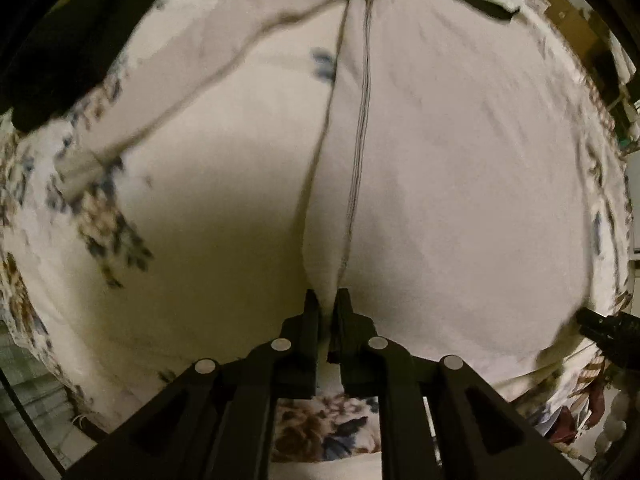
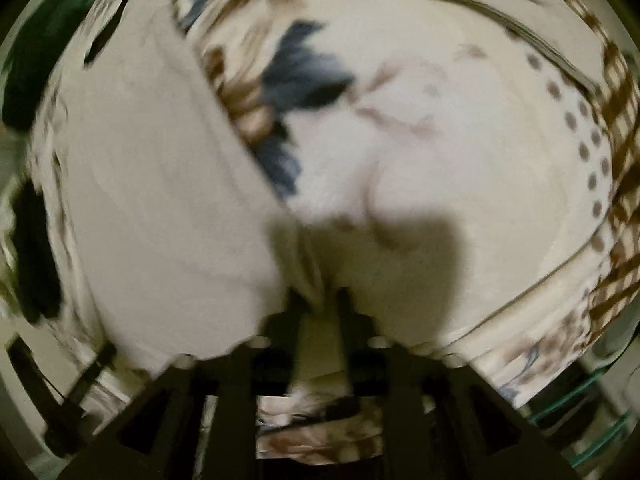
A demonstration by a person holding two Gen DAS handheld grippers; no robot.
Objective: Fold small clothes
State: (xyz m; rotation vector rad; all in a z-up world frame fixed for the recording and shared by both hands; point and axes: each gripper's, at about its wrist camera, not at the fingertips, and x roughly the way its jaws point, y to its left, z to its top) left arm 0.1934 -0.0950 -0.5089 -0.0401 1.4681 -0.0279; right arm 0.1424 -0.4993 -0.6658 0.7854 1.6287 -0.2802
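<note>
Taking the shirt (image 1: 440,160) as the landmark: this pale garment lies spread on a floral sheet (image 1: 320,432), with a seam line running up its middle. Off its far left edge sits a dark cloth (image 1: 60,40); one sleeve (image 1: 160,92) slants toward that side.

At the shirt's near edge, the left gripper (image 1: 329,312) has its jaws pinched tight on a raised fold of fabric beside the seam. Further right along the same near edge, the right gripper (image 2: 320,304) also has pale fabric bunched between nearly closed jaws, so it seems to be gripping the shirt, though that view is badly blurred. Beyond it, the sheet's blue and brown print lies just past the shirt's side edge.

Risks, as I judge them: either pinch may have caught the sheet along with the shirt, dragging both. Uneven lifting between the two grippers would skew the fold, and a thin pinch could slip free under tension.
</note>
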